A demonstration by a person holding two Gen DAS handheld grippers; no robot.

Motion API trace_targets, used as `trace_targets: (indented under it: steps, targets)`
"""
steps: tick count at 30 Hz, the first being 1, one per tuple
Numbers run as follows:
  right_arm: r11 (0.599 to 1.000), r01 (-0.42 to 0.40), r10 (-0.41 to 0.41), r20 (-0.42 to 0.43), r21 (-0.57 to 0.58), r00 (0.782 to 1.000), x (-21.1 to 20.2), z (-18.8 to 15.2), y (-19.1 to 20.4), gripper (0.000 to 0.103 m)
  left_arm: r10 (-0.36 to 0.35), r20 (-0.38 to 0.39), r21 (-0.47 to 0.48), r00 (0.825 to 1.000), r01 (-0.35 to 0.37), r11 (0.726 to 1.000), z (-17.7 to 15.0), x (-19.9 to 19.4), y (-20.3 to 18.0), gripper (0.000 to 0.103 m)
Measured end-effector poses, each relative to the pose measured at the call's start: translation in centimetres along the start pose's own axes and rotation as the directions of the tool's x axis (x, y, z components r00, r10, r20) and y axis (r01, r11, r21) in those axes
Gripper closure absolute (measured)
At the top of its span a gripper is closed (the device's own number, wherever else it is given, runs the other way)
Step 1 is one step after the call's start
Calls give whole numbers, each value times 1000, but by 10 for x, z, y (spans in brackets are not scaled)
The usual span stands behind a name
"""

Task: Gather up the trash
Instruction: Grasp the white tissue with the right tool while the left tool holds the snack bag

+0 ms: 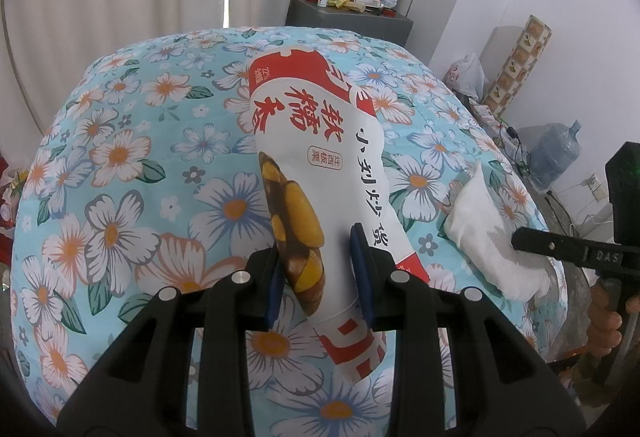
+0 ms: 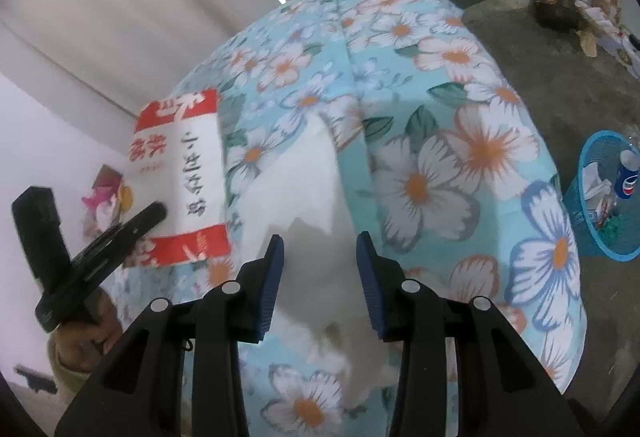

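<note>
A red-and-white snack bag (image 1: pixel 320 141) with chestnut pictures stands tilted over the flowered quilt (image 1: pixel 120 165). My left gripper (image 1: pixel 318 269) is shut on its lower part, one blue pad on each side. The right wrist view shows the same bag (image 2: pixel 184 173) at the left, with the left gripper (image 2: pixel 120 233) on it. A crumpled white tissue (image 2: pixel 296 177) lies on the quilt (image 2: pixel 440 165) near the bed's edge. My right gripper (image 2: pixel 320 265) hangs open over it, the tissue blurred between and below the pads. In the left wrist view, the tissue (image 1: pixel 480 233) has a right finger (image 1: pixel 532 241) above it.
A blue mesh bin (image 2: pixel 580 213) on the concrete floor right of the bed holds a cola bottle and paper scraps. A grey bedside cabinet (image 1: pixel 348 25) with a red flask and small items stands behind the bed. A water jug (image 1: pixel 556 157) and bags sit by the wall.
</note>
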State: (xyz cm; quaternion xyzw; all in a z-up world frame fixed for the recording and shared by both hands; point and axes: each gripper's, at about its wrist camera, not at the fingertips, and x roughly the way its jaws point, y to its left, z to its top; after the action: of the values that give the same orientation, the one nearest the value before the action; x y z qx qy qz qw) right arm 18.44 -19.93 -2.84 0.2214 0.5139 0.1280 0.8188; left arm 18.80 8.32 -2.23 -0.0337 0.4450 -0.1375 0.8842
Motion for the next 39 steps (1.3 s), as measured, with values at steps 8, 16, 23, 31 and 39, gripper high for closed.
trace_targets:
  steps: [8, 16, 23, 31, 39]
  targets:
    - [989, 98, -101, -22, -114, 995, 25, 1, 18, 65, 9, 1, 11, 1000, -9, 1000, 1, 0, -1, 75]
    - [987, 82, -84, -10, -141, 996, 15, -2, 27, 93, 21, 5, 25, 1000, -21, 999, 2, -2, -3, 75]
    - [992, 49, -45, 35, -119, 998, -6, -2, 30, 95, 30, 9, 41, 1000, -31, 999, 5, -3, -1, 76]
    - [995, 27, -16, 104, -99, 994, -34, 7, 28, 95, 34, 33, 69, 999, -37, 997, 6, -6, -9, 79]
    - [997, 14, -4, 144, -74, 990, -50, 11, 21, 95, 35, 69, 102, 997, -42, 994, 13, -13, -11, 84]
